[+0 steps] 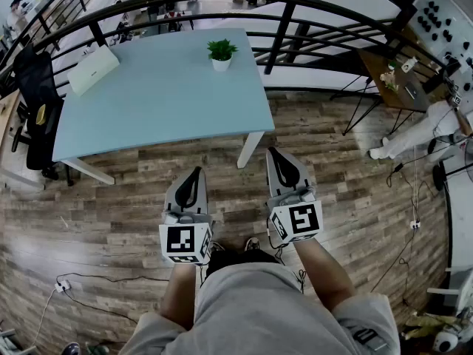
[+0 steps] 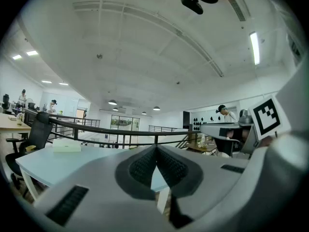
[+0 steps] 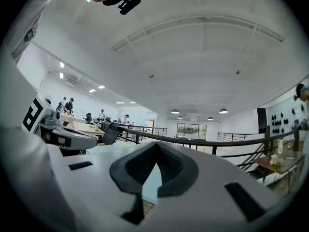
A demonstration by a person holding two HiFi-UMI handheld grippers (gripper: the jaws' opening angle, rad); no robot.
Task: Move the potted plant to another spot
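Note:
A small green potted plant in a white pot stands near the far right edge of the pale blue table. My left gripper and right gripper are held level over the wooden floor, well short of the table's near edge. Both are shut with nothing between their jaws; the pads meet at the tips in the left gripper view and the right gripper view. The plant is hidden in both gripper views.
A white box lies at the table's far left. A black office chair stands left of the table. A curved black railing runs behind it. A wooden desk and cables sit to the sides.

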